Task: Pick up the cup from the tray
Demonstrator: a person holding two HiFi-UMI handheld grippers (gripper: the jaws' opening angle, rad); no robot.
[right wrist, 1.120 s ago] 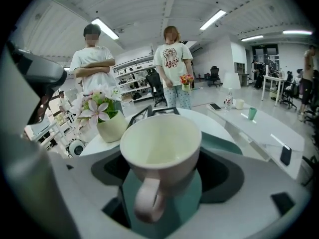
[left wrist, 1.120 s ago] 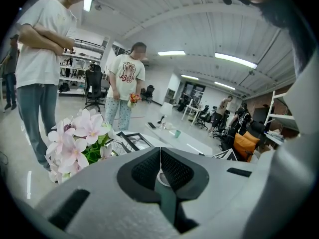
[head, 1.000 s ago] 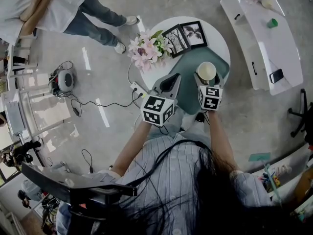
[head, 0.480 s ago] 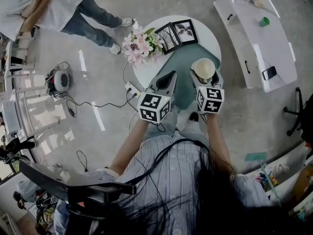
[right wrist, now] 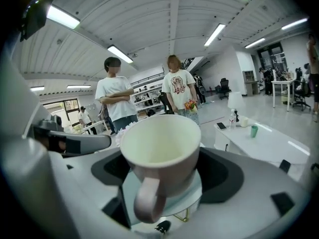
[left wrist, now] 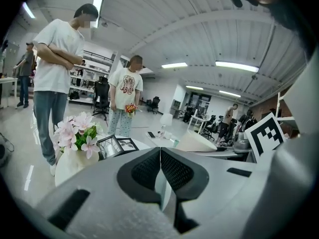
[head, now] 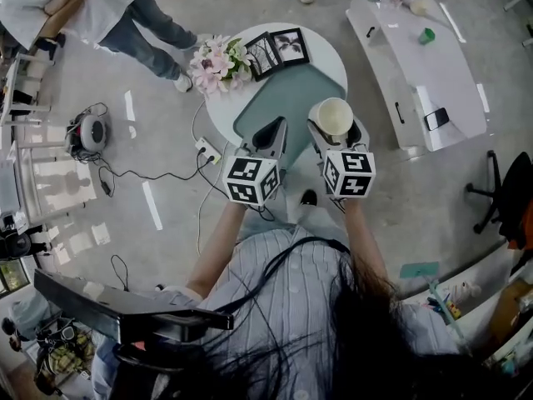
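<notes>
Over the last second my right gripper point(head: 336, 131) has lifted the cup point(head: 332, 116) off the tray point(head: 286, 98) and drawn it back toward me, so it now hangs over the table's point(head: 326, 57) near right rim, while my left gripper point(head: 271, 130) has pulled back to the tray's near edge

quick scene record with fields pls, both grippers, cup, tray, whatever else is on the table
right gripper: shut on cup, handle toward its camera
left gripper: jaws together, nothing between them
cup: upright, empty, seemingly held above the tray
tray: teal, on the round white table
also on table: flowers, picture frames
</notes>
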